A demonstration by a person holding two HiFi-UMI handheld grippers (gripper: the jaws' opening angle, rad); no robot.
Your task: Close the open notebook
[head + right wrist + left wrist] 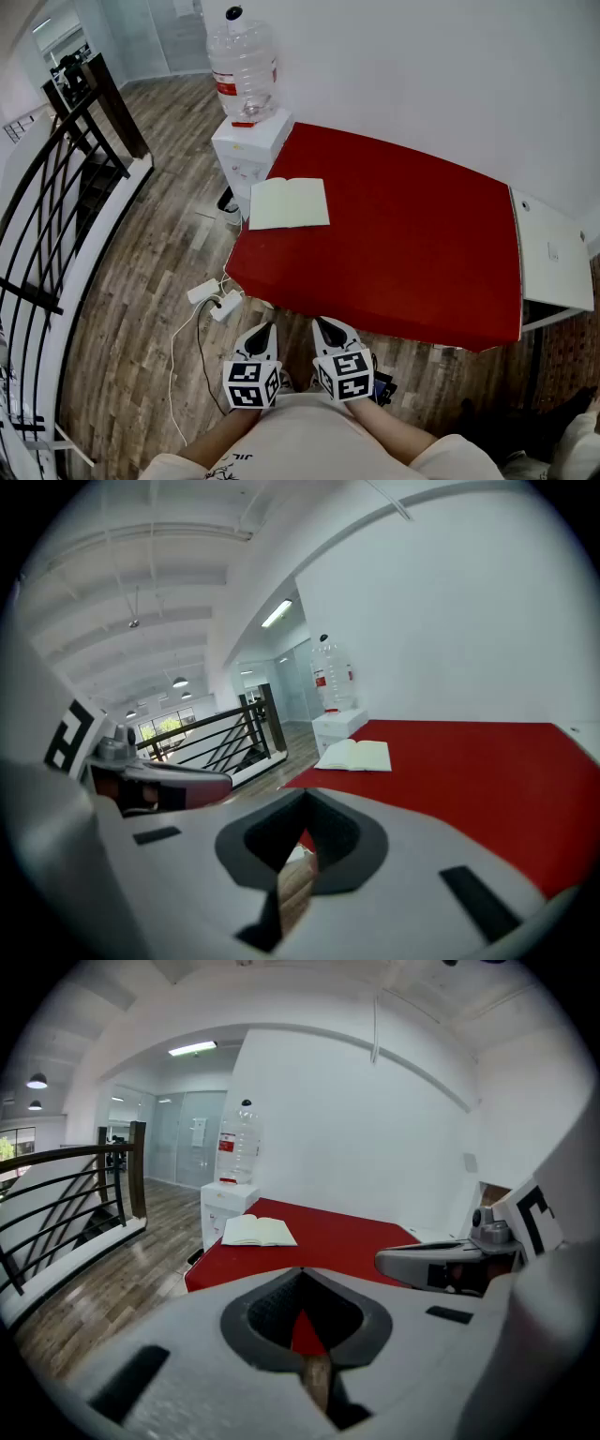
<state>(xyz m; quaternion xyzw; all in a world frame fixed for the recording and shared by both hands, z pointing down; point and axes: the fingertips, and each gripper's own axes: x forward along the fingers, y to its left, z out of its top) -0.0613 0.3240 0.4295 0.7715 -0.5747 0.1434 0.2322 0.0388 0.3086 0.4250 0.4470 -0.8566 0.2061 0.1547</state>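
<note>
While the open notebook with pale cream pages (289,203) lay flat at the far left corner of the red-topped table (422,253), I held both tools off the table's near edge, over the wooden plank floor (141,281). My left gripper (267,327), a white two-jaw tool with a marker cube, had its jaws pressed together on nothing. My right gripper (324,322), its twin, likewise showed its tips meeting with nothing between them. Both were well apart from the notebook, which sat just inside the table's corner nearest the white water dispenser with its clear bottle (246,141).

Judged from here, the notebook looked thin and light, its two halves lying about even and its pages soft enough to bend or crease under a hard pinch. On the table's smooth top it would probably slide rather than hinge if pushed from the side. The best hold seemed to be the outer free edge of one half, taken shallowly with the jaws opened only a little, then swung over the spine. The other tool could press the opposite half against the table to stop it skating toward the table's edge. Whether the cover was stiff or limp could not be told.
</note>
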